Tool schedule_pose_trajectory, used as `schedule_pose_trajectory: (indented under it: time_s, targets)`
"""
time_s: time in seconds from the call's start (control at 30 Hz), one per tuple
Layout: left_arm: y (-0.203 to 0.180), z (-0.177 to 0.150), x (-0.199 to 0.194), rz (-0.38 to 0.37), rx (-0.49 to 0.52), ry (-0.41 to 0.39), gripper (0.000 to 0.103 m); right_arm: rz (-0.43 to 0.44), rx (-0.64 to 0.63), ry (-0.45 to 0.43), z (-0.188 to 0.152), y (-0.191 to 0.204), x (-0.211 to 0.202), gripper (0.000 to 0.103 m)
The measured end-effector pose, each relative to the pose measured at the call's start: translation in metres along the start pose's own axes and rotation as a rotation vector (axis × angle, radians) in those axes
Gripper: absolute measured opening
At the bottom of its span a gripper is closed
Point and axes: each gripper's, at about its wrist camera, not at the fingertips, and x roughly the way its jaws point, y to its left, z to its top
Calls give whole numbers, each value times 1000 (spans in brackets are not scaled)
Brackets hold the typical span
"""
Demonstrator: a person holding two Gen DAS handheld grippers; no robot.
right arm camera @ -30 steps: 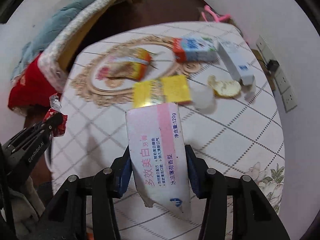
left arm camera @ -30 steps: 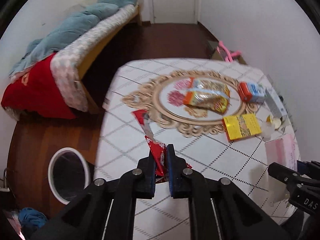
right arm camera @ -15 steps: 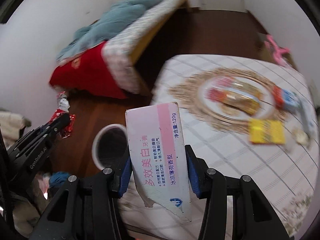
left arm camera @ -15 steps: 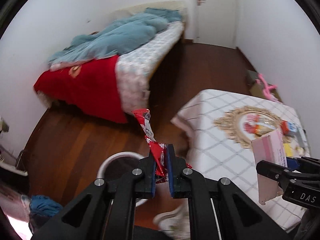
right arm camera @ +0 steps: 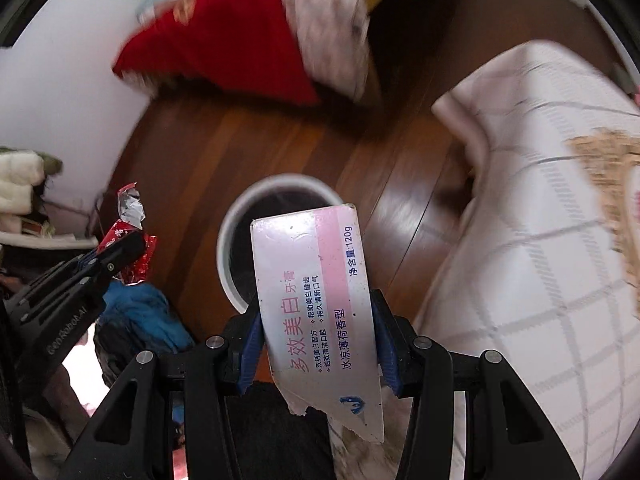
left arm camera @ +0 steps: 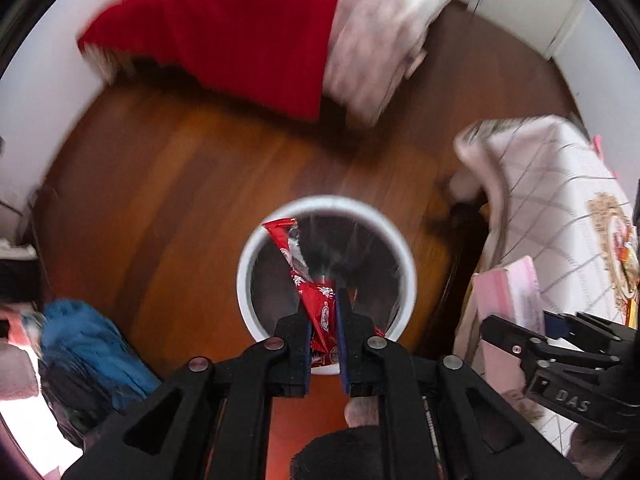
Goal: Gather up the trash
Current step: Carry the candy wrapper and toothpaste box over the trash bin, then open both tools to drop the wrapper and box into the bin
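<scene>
My left gripper points down over a round white bin on the wooden floor and is shut on a red snack wrapper, which sticks up over the bin's dark mouth. My right gripper is shut on a torn pink and white toothpaste box, held above the same bin. In the right wrist view the left gripper with the red wrapper shows at the left. The left wrist view has the right gripper and the pink box at the right.
A table with a checked white cloth stands right of the bin. A bed with a red blanket lies beyond it. Blue cloth and other clutter sit on the floor at the left. A dark shoe tip shows at the bottom.
Both grippers have swung left off the table and tipped down, so the bin now lies right under them. The wrapper and the box stay gripped.
</scene>
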Motion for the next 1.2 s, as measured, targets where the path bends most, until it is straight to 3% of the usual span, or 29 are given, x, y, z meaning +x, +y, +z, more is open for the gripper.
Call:
schedule_pose_trajectory:
  time_s: [0.2,0.43,0.47,0.5,0.53,0.57,0.6,0.67,0.73,0.8,0.87,0.97,1.2]
  targets:
    - [24,8,71,-27,-38,152,11,-36,-6,210,26,15,109,51]
    - [38,8,103,-73,-83,226,14,-61,1,325,48,17,181,51]
    - [40,7,106,-71,-91,232,27,-56,-3,337,51,18,188,52]
    - [41,6,107,-68,-93,227,48,-59,-6,345,54,20,193,52]
    - [45,7,107,-65,-100,224,60,-62,-12,349,54,20,195,52]
    - [47,8,107,-62,-107,221,79,-66,-15,358,56,19,199,54]
    - [48,6,106,-58,-111,217,86,-66,-13,364,56,18,202,56]
    - [53,5,106,-41,-121,214,91,-66,-13,367,56,18,202,78]
    - [56,3,104,-28,-126,205,92,-90,-24,357,57,16,200,88]
    - [58,0,101,-11,-122,190,92,-108,-33,354,57,14,196,91]
    - [58,-3,97,12,-118,171,92,-120,-40,350,57,11,191,103]
    - [60,-9,91,24,-128,149,101,-149,-49,322,55,11,181,103]
    - [56,-19,70,40,-123,108,101,-184,-58,267,45,12,164,103]
